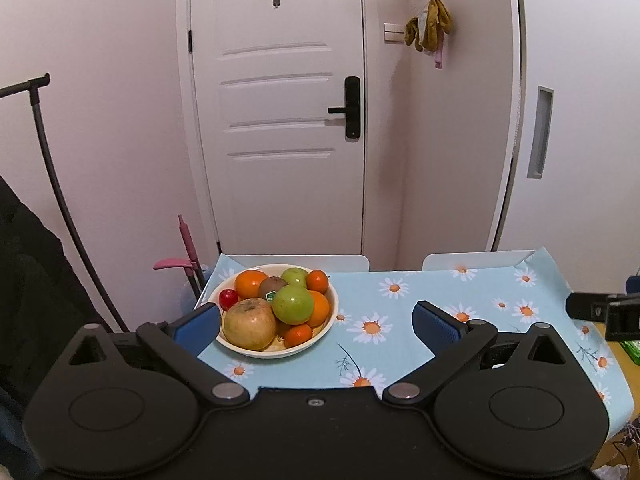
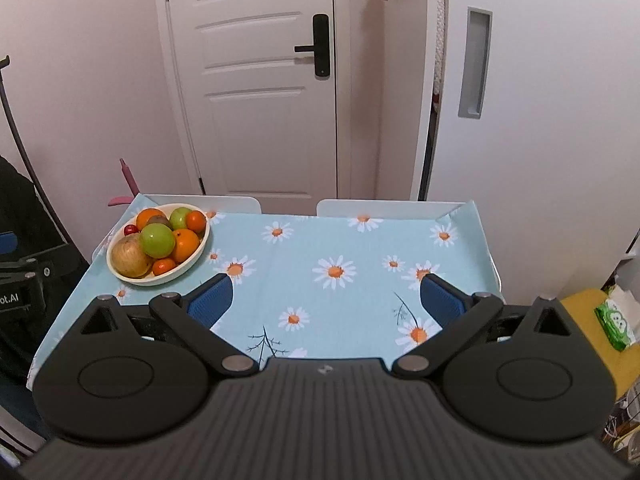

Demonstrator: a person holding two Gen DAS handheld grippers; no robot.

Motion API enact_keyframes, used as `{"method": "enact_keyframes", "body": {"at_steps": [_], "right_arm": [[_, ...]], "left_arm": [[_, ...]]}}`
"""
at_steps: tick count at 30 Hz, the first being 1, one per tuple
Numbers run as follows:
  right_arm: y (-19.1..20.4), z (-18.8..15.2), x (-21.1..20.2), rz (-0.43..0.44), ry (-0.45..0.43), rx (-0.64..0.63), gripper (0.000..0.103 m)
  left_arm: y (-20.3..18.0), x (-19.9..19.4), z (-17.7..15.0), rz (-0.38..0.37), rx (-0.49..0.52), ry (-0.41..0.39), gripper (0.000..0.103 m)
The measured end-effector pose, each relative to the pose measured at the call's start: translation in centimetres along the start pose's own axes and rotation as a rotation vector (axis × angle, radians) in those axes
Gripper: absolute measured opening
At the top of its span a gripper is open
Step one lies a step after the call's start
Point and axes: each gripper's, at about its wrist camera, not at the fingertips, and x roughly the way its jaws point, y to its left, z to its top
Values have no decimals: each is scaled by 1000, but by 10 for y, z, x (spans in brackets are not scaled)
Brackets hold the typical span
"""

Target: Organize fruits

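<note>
Cream-coloured and shallow, the bowl (image 1: 334, 312) sat on the far left part of the table, on a pale blue tablecloth (image 1: 400, 344) printed with white daisies. It was heaped with fruit. A large russet apple (image 1: 250, 323) lay at its near left side, touching a green apple (image 1: 293, 304) at the middle of the pile. A second green apple (image 1: 295, 276) rested at the far side, beside a kiwi (image 1: 272, 287) with a small sticker. A big orange (image 1: 250, 283) sat at the far left, another orange (image 1: 320, 308) at the right, a small tangerine (image 1: 317, 281) at the far right and another tangerine (image 1: 298, 335) at the near rim. A small red fruit (image 1: 228, 299) was tucked against the left rim.

The left gripper (image 1: 316, 322) hovered near the bowl with its blue-padded fingers (image 1: 198, 330) spread wide and nothing between them; the left pad overlapped the bowl's near left edge in the left wrist view, though I could not tell if it touched. The right gripper (image 2: 326, 300) hung over the bare middle of the cloth, well apart from the bowl, its jaws equally wide and holding nothing.

Beyond the table stood a white door (image 1: 280, 120) with a black handle (image 1: 348, 108). A green tissue pack (image 2: 614, 322) lay on a yellow surface at the right.
</note>
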Motion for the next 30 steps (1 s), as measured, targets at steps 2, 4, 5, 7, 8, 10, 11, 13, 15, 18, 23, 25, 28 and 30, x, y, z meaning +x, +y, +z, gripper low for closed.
{"method": "enact_keyframes", "body": {"at_steps": [2, 4, 5, 7, 8, 10, 11, 13, 15, 18, 23, 25, 28, 30], "right_arm": [[-1, -1, 0, -3, 4, 3, 103], [-2, -1, 0, -6, 8, 6, 103], [-2, -1, 1, -6, 10, 7, 103], [-3, -1, 0, -6, 12, 8, 103], [-3, -1, 0, -8, 11, 9, 103], [-3, -1, -1, -9, 10, 9, 103], [-3, -1, -1, -9, 9, 9, 103], [-3, -2, -1, -11, 7, 8, 103], [-3, -2, -1, -12, 8, 11, 103], [-3, -2, -1, -13, 12, 12, 103], [-3, -2, -1, -14, 15, 13, 103], [-3, -3, 0, -15, 18, 13, 103], [-3, -3, 0, -15, 21, 15, 103], [-3, -3, 0, -17, 21, 14, 103]], "left_arm": [[-2, -1, -1, 3, 1, -1, 103], [-3, -2, -2, 4, 2, 1, 103], [-3, -3, -2, 4, 3, 2, 103], [-5, -4, -3, 3, 6, 1, 103], [-6, -5, -3, 4, 9, 0, 103], [-6, -6, -3, 5, 12, -1, 103], [-7, -6, -3, 6, 12, -1, 103], [-6, -5, -3, 6, 12, -1, 103], [-7, -6, -2, 6, 12, -1, 103], [-7, -6, -3, 8, 13, -1, 103], [-6, -6, -3, 8, 14, 2, 103], [-6, -6, -3, 9, 14, 1, 103], [-5, -6, -4, 14, 12, 1, 103], [-4, -6, -5, 21, 11, 1, 103]]}}
